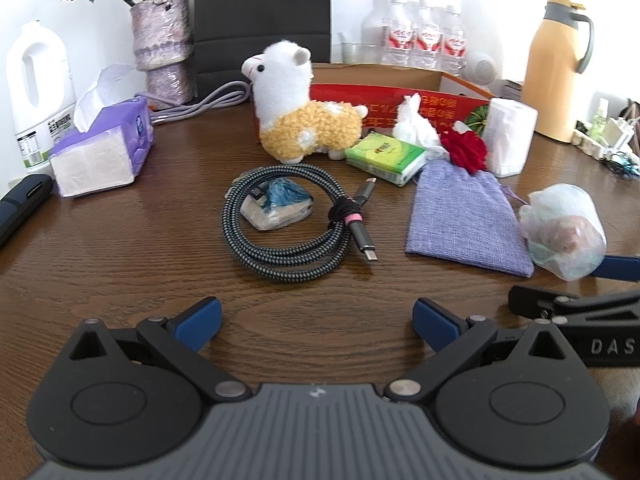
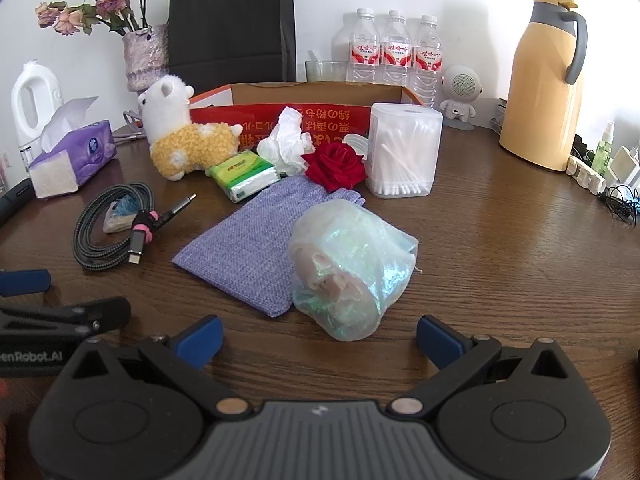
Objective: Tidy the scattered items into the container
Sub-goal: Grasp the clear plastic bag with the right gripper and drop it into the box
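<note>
Scattered items lie on a brown wooden table in front of a red-fronted cardboard box [image 1: 384,76] [image 2: 320,90]. A coiled braided cable [image 1: 288,220] [image 2: 116,224] rings a small wrapped packet [image 1: 278,204]. A plush alpaca [image 1: 300,108] [image 2: 184,136], green tissue pack [image 1: 386,156] [image 2: 244,174], crumpled white tissue [image 2: 286,140], red rose [image 2: 336,166], purple cloth pouch [image 1: 464,220] [image 2: 256,256] and shiny gauze bag [image 1: 564,230] [image 2: 348,272] lie about. My left gripper [image 1: 316,326] is open and empty before the cable. My right gripper [image 2: 320,340] is open and empty, just before the gauze bag.
A purple tissue box [image 1: 104,148] and white jug [image 1: 38,88] stand left. A vase [image 1: 162,44], black bag [image 2: 232,20], water bottles [image 2: 394,48], a cotton swab box [image 2: 402,152] and yellow thermos [image 2: 546,80] stand behind. Chargers and cords [image 2: 608,176] lie far right.
</note>
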Available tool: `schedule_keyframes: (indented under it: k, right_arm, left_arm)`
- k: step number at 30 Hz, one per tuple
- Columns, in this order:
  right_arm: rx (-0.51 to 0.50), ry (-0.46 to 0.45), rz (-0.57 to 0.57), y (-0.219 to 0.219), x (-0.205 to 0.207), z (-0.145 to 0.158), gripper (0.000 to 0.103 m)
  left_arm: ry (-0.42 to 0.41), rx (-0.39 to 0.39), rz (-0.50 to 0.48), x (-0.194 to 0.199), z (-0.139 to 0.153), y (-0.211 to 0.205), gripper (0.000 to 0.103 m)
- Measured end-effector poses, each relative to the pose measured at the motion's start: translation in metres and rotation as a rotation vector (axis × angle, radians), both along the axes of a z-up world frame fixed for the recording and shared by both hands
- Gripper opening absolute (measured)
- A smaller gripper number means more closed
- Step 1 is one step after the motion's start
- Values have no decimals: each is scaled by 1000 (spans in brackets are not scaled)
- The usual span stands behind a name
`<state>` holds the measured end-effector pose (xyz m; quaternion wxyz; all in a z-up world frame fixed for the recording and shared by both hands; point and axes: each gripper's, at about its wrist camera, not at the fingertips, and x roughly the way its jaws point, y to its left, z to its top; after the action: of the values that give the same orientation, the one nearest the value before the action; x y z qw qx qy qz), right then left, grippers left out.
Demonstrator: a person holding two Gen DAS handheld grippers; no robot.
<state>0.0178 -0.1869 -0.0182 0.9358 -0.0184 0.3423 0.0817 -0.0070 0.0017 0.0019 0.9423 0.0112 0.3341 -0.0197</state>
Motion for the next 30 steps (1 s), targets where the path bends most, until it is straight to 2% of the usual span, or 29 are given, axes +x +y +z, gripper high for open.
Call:
schedule_keyframes:
  k: [1,3,5,6,8,9,10,11,12,13,14,15,17,18,20,25,30]
  right_arm:
    - [3,1,9,-1,-3,1,103]
    - [22,-11,47,-5,-8,6,97]
    - [58,-56,72,-12,-13,14,94]
    - [70,-79,82,-15,-14,18,94]
    - [61,-100,88,-18,-10,25,92]
    - [50,-101,83,-18,-6,27,85]
    - [46,-98,74,-19,-1,29,80]
    - [51,-94,69,-20,5,30,70]
    - [59,-82,63,-22,11,30,65]
    - [61,-66,57,-22,16,29,64]
    - [59,-51,53,-23,21,27,62]
    - [58,-41,49,-23,25,25,54]
    - [65,-27,46,-24,29,22,46]
    - [73,-32,48,-25,29,22,40]
    - [80,-41,55,-27,28,24,38]
    - [93,-85,67,-29,18,33,38]
    - [105,-177,84,-33,-3,51,37]
  left_arm:
    - [-13,1,-13,-2,2,2,103]
    - [-100,-20,-35,-9,16,12,103]
    - [-171,-57,-15,-6,31,29,103]
    - [-176,-73,-5,2,36,37,103]
    - [-129,-78,22,28,39,49,103]
    - [-107,-74,28,40,38,52,102]
    - [-95,-72,28,50,37,55,95]
    - [-85,-72,19,57,35,56,88]
    - [-72,-76,1,63,33,57,86]
    - [-49,-84,-19,68,30,57,79]
    - [-26,-93,-36,70,27,57,69]
    - [-6,-98,-46,72,24,56,60]
    - [26,-80,-38,74,18,53,27]
    - [27,-76,-36,74,16,53,23]
    - [22,-81,-38,70,16,54,10]
    - [-11,-61,-11,56,19,50,7]
    - [-138,-53,-17,25,50,42,7]
